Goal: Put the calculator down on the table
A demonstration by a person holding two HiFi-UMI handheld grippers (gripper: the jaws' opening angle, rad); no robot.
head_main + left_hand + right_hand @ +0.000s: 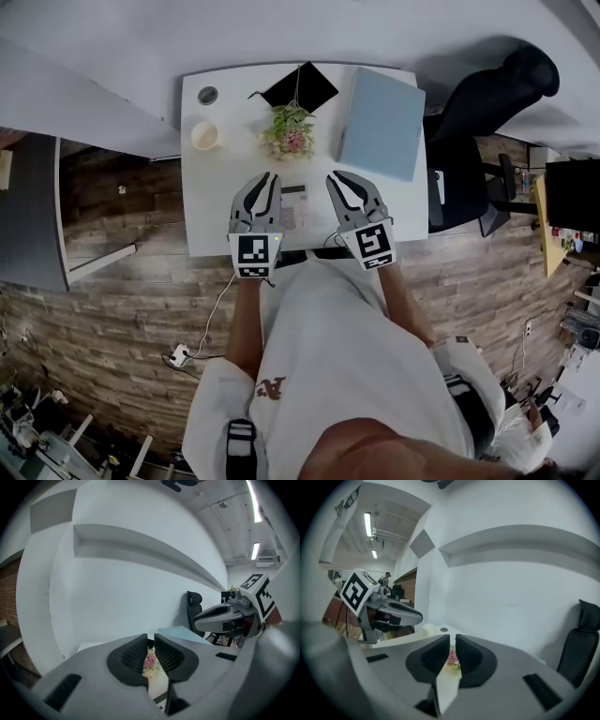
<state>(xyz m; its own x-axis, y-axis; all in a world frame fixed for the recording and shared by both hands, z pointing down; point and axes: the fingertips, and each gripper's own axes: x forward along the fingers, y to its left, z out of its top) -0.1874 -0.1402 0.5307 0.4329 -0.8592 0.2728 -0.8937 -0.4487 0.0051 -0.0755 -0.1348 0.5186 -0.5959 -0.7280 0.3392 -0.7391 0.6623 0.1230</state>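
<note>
Closing empty, both tongs (267, 178) (338, 178) flank calculator (293, 212).

White table (211, 225) against white wall (112, 37); black office chair (483, 103) beside it; wood-plank floor (122, 319); ceiling strip lights (255, 550).

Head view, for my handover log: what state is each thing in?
Left gripper: jaws closing, nothing between them.
Right gripper: jaws closing, nothing between them.
Calculator: lying flat on the table, not held.
Blue folder: closed, lying flat.
Cup: upright.
Flowers: upright.
</note>
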